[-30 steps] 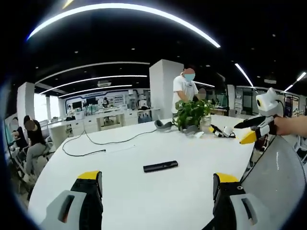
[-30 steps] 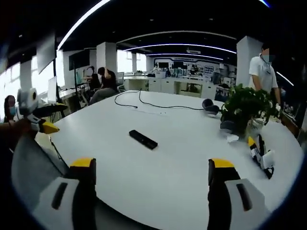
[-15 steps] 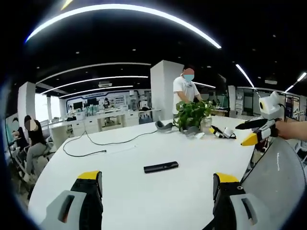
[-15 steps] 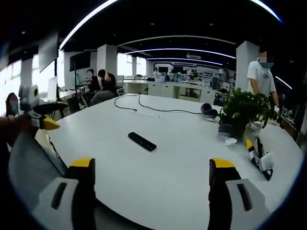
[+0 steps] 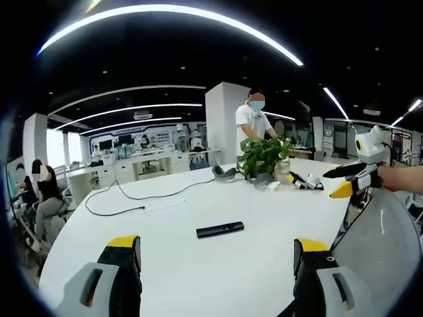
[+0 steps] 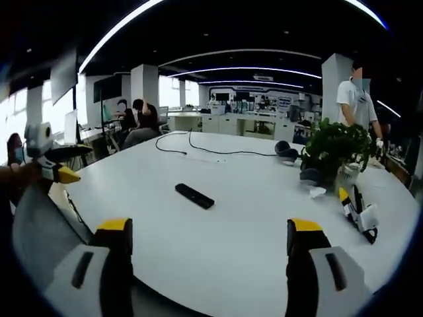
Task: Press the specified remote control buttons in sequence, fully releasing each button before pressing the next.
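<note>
A slim black remote control (image 5: 220, 229) lies flat near the middle of a large white table (image 5: 198, 271); the right gripper view shows the remote control (image 6: 194, 195) at centre left. My left gripper (image 5: 215, 259) hovers over the near table edge, open, nothing between its yellow-tipped jaws, well short of the remote. My right gripper (image 6: 206, 246) is likewise open and empty, back from the remote. In the left gripper view the right gripper (image 5: 355, 173) appears at the right edge in a hand; in the right gripper view the left gripper (image 6: 51, 165) appears at the left edge.
A potted plant (image 5: 263, 157) stands at the far side with headphones (image 5: 223, 172) beside it. A black cable (image 5: 132, 198) trails across the far left. A spare gripper (image 6: 357, 214) lies near the table's edge. A grey chair back (image 5: 380, 244) sits close. People (image 5: 254, 122) stand or sit beyond.
Both views shift only slightly with my hands. The remote stays put and both grippers remain open.
</note>
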Demonstrator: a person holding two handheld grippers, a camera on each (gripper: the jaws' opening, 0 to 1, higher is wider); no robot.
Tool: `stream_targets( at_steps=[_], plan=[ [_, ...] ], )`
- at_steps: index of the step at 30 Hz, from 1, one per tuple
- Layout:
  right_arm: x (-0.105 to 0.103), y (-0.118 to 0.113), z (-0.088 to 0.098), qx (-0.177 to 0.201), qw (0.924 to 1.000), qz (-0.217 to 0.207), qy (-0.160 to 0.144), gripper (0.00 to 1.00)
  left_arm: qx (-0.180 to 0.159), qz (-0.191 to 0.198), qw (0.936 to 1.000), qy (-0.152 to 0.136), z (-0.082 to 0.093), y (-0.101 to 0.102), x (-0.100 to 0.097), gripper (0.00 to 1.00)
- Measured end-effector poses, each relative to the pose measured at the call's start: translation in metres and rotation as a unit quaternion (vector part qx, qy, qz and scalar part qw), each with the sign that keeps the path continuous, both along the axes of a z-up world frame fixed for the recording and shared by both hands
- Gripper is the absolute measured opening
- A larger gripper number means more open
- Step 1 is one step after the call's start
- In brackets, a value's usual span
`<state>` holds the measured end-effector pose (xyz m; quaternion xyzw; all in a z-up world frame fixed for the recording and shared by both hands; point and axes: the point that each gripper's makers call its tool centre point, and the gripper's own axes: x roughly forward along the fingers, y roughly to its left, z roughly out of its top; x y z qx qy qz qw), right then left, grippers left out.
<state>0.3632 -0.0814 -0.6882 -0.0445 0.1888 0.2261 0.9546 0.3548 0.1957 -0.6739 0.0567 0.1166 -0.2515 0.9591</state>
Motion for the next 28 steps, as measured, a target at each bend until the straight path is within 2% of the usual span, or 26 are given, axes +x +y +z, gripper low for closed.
stream_targets(
  at_steps=[10,24,28],
  plan=[
    [0.0004,0.0010,-0.0079,-0.018,0.9998,0.003,0.013,1.00,-0.020,0.008,0.9998,0.000,0.0025,0.0039,0.0014,1.00],
    [0.0001,-0.0016,-0.0049,0.003,0.9999,-0.005,0.013,0.97,-0.007,-0.010,0.9999,0.008,-0.0024,-0.0026,-0.0014,1.00],
    [-0.0005,-0.0012,-0.0063,0.008,0.9998,-0.004,0.018,0.96,-0.013,-0.009,0.9998,0.015,-0.0039,-0.0017,-0.0008,0.99]
  ],
)
